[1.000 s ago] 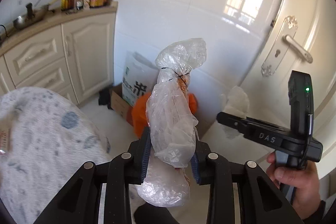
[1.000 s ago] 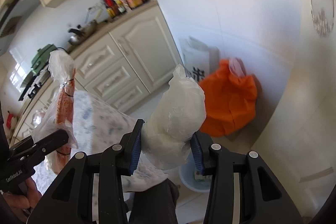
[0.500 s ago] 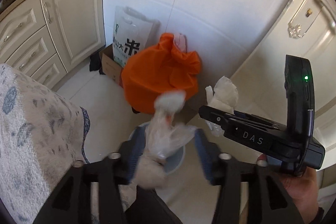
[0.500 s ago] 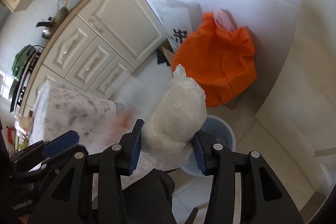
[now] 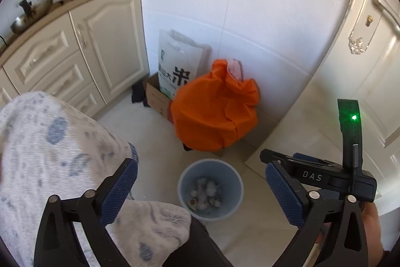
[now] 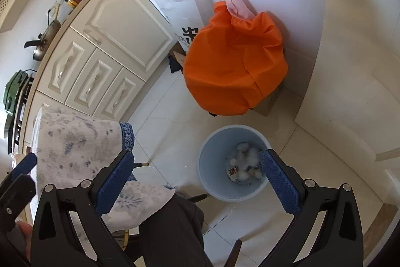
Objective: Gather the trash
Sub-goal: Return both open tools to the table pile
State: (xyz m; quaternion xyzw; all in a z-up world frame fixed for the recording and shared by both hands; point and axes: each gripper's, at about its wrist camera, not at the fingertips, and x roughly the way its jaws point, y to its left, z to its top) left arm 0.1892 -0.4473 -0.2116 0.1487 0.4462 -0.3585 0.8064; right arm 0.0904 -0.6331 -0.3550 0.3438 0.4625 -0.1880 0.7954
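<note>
While we hold both tongs above the floor, each stands spread wide with nothing between its blue pads: the left gripper (image 5: pixel 201 189) and the right gripper (image 6: pixel 197 175) are both empty. Directly below and just ahead of them sits the round pale-blue plastic waste bin (image 6: pixel 212 182) on the cream tiled floor (image 6: pixel 170 116), its mouth facing straight up at us. The trash, a heap of crumpled white plastic bags and wrappers (image 6: pixel 246 162), lies at the bottom of that bin. From the left wrist view the bin (image 5: pixel 183 182) falls almost midway between the fingers; from the right it sits toward the right-hand finger, partly behind it.

Beside the left tongs lies the table's blue-and-white floral cloth (image 5: pixel 50 154), its corner hanging near the bin. Beyond the bin, against the white tiled wall, slumps a bulging orange fabric sack (image 6: pixel 235 61), with a printed white paper bag (image 5: pixel 180 64) just behind it.

We judge this load delivered. Any further trash would lie back toward the table, to our left, so the left hand looks nearer; none shows on the cloth from here.
</note>
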